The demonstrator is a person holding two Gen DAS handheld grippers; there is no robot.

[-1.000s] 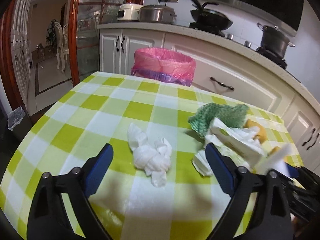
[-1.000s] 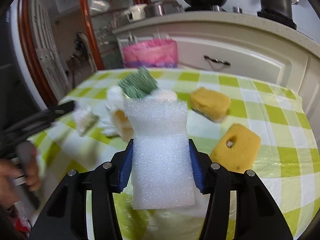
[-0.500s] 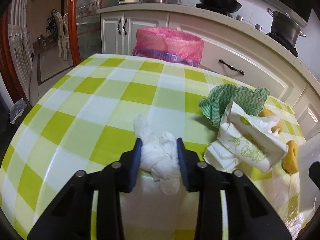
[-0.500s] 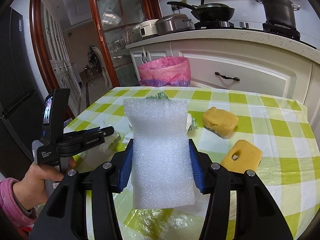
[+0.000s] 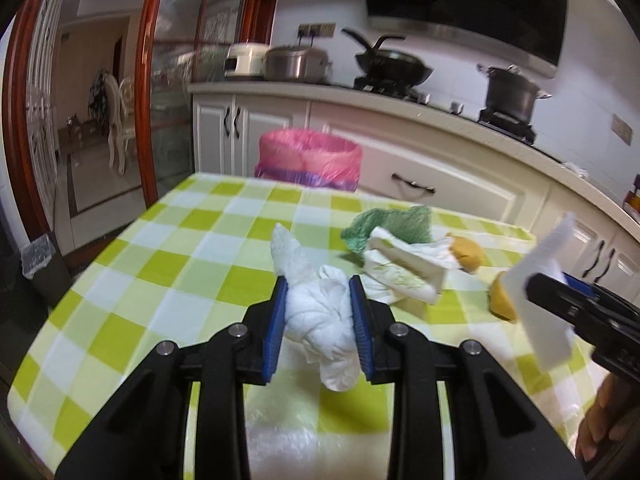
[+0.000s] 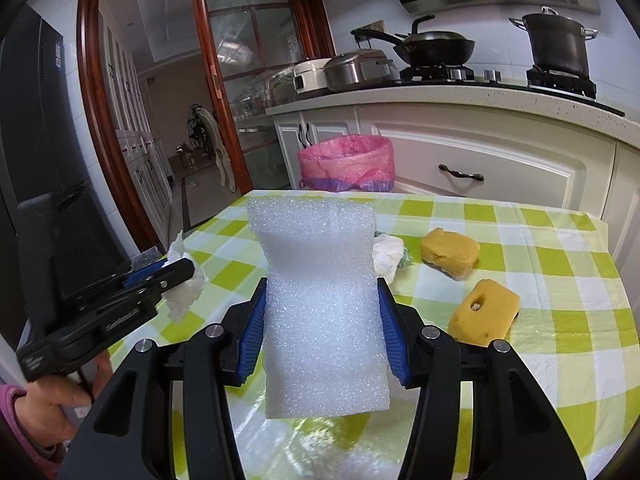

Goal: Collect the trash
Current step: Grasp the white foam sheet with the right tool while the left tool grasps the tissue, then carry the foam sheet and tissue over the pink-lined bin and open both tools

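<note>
My left gripper (image 5: 318,312) is shut on a crumpled white tissue wad (image 5: 316,308) and holds it lifted above the green-checked table (image 5: 160,272). In the right wrist view the left gripper (image 6: 176,276) shows at the left with the tissue (image 6: 186,280) in its tip. My right gripper (image 6: 320,300) is shut on a white foam sheet (image 6: 320,296), held upright over the table's near side. The foam sheet (image 5: 540,292) also appears at the right of the left wrist view. A bin with a pink bag (image 5: 308,158) (image 6: 346,162) stands beyond the table's far edge.
A green cloth (image 5: 392,222), a printed paper wrapper (image 5: 404,268) and two yellow sponges (image 6: 450,252) (image 6: 484,312) lie on the table. White cabinets and a counter with pots (image 6: 556,46) run behind. A glass door (image 6: 240,100) is at the left. A hand (image 6: 48,404) holds the left gripper.
The left gripper went forward to the tissue, closed on it from wide open and lifted it off the table. The right gripper rose a little with the foam sheet in it.
</note>
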